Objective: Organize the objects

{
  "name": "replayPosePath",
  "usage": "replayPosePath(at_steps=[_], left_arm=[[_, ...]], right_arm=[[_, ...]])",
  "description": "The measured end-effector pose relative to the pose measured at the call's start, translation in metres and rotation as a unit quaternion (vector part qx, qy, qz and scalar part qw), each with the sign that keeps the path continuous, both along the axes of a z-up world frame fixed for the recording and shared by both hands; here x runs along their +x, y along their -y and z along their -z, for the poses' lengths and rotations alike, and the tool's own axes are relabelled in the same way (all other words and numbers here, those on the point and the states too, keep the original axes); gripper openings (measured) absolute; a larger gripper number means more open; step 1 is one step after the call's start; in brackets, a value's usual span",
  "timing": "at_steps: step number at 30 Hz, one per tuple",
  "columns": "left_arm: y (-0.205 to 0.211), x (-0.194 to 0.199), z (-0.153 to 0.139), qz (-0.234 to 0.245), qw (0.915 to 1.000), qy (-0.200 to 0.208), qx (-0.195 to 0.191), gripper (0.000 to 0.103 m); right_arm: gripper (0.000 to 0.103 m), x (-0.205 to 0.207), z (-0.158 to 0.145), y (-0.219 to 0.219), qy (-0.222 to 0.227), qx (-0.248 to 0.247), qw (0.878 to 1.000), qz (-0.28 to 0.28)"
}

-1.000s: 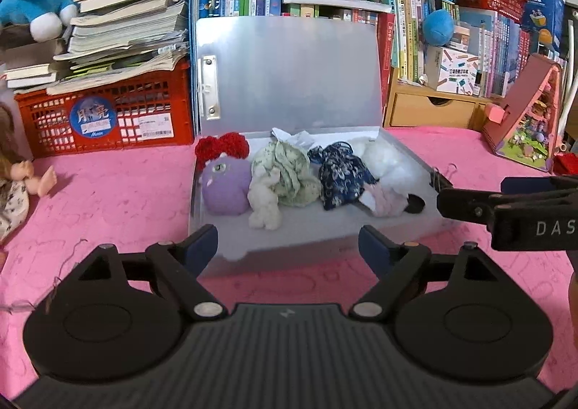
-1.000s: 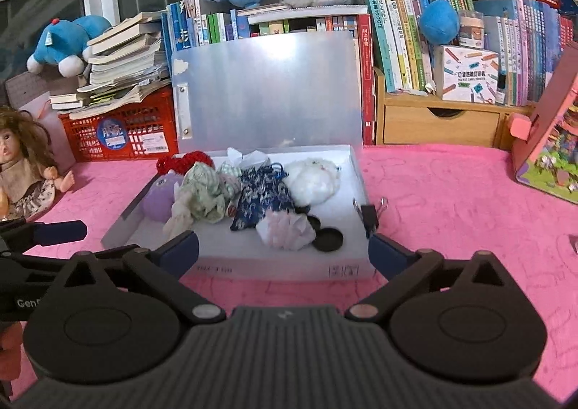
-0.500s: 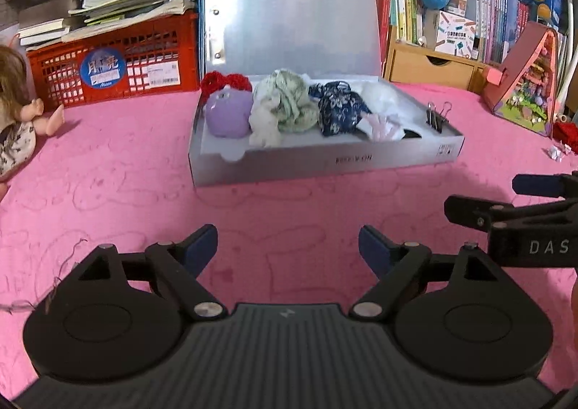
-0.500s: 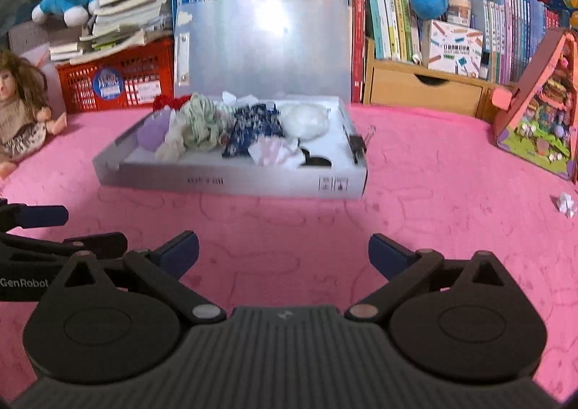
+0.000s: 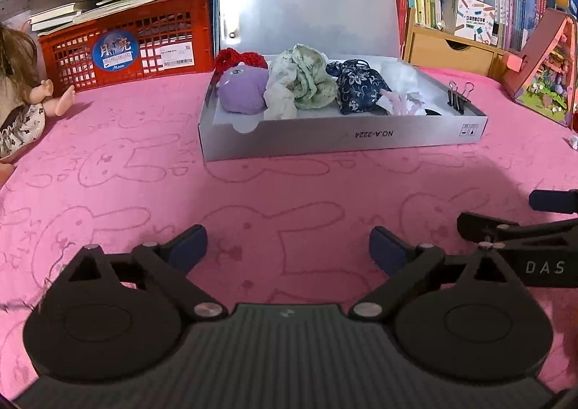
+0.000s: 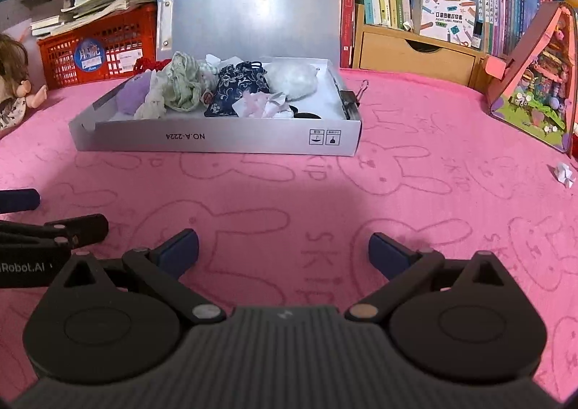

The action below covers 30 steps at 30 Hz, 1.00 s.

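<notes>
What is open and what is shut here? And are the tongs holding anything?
Grey box: open, lid standing up, cloth bundles inside.
Wooden drawer: shut.
Binder clip: clipped on the box's right wall.
Red crate: piled with books.
Doll: sitting on the pink cloth.
Left tongs: opening wider, nothing between them.
Right tongs: open, holding nothing.
</notes>
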State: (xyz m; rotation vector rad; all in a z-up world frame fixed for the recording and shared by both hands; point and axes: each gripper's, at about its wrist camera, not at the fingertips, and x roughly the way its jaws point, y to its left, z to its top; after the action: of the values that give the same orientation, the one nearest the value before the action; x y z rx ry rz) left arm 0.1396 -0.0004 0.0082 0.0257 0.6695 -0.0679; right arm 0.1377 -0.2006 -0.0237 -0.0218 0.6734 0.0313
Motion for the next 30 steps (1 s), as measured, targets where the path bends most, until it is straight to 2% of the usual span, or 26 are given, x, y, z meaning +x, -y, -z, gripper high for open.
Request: replayPosePath(at_steps=[1, 30], left_arm=[[-0.0004, 0.0009, 0.0006, 0.000, 1.0000, -0.003, -0.001, 0.103], [0.0010, 0.0022, 0.0019, -0.005, 1.0000, -0.005, 0.005, 0.103]], right_arm=[[0.103, 0.0000, -0.0001, 0.0002, -0.001, 0.001, 1.000, 0.000], [0.103, -0.0005, -0.0001, 0.0009, -0.002, 0.004, 1.000, 0.000]])
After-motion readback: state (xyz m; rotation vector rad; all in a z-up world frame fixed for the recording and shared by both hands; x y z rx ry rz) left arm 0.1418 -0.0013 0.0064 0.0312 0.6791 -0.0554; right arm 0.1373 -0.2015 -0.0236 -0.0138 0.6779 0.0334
